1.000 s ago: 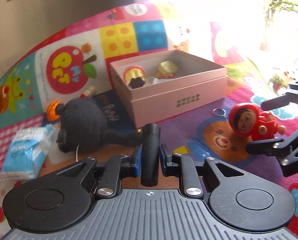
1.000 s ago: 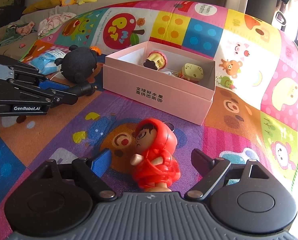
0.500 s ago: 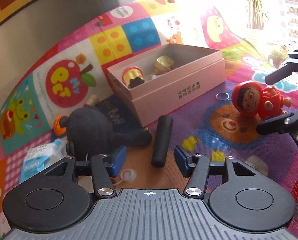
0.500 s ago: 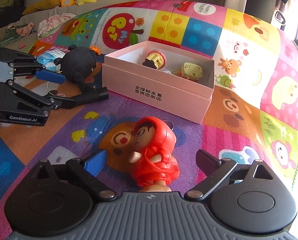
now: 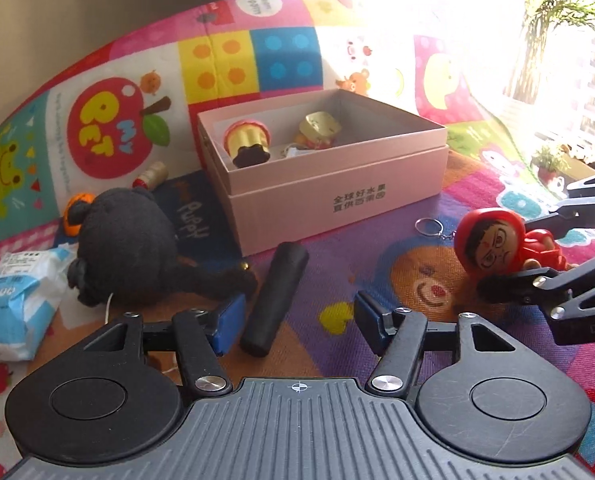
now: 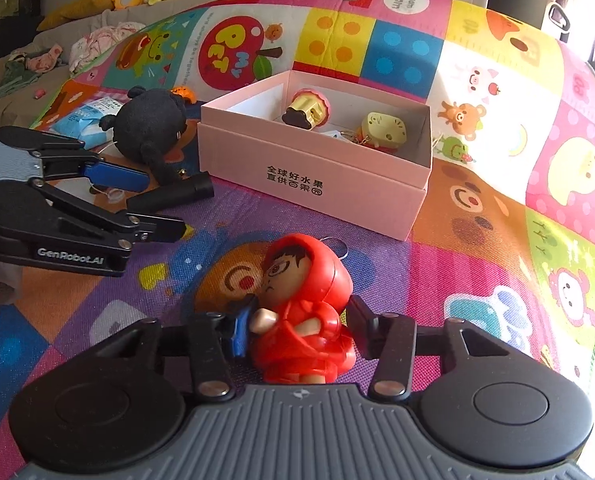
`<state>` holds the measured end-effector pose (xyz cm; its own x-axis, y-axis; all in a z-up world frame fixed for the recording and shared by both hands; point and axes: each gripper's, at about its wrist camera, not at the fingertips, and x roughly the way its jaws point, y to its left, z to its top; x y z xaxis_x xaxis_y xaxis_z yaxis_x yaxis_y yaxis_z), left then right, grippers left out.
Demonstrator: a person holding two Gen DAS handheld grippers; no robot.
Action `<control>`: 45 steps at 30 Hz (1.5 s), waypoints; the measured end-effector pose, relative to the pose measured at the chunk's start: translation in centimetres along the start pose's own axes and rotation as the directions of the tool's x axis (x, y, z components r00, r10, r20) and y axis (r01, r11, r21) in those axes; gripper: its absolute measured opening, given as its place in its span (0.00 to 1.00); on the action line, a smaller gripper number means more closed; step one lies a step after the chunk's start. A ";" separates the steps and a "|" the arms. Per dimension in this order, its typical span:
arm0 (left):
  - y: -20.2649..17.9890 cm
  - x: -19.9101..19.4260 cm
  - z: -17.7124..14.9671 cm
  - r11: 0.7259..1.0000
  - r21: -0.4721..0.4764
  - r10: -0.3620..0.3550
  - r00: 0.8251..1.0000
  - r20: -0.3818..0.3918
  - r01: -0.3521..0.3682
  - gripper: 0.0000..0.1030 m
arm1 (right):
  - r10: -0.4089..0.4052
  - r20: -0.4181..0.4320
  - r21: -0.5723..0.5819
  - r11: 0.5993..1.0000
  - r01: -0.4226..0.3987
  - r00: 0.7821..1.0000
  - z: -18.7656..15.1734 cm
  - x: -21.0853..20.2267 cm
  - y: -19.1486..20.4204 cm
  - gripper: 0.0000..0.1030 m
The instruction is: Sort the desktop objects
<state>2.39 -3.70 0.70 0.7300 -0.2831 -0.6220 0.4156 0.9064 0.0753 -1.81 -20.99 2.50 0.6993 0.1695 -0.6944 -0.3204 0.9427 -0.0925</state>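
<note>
Right gripper point(image 6: 299, 326): jaws have just been closing and now pinch the red hooded figurine point(image 6: 303, 312), pads on both its sides, figurine upright on the play mat point(image 6: 477, 280). Left gripper point(image 5: 295, 320): jaws spread, black cylinder point(image 5: 275, 298) lying loose on the mat between them, nearer the left pad, touching neither. Just beyond it, black plush point(image 5: 127, 248). Ahead, open pink box point(image 5: 337, 196) holding two small toys.
</note>
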 end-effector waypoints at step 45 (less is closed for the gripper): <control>2.2 -1.0 9.5 0.997 -0.040 -0.049 0.972 0.229 0.060 0.53 | 0.038 0.223 0.224 0.971 -0.089 0.974 9.3 -6.4 -9.0 0.47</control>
<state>7.73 -4.40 8.84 0.8136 -0.3914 -0.4300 0.4364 0.8997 0.0066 2.50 -27.90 14.39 0.8115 0.2645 -0.5210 -0.2299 0.9643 0.1315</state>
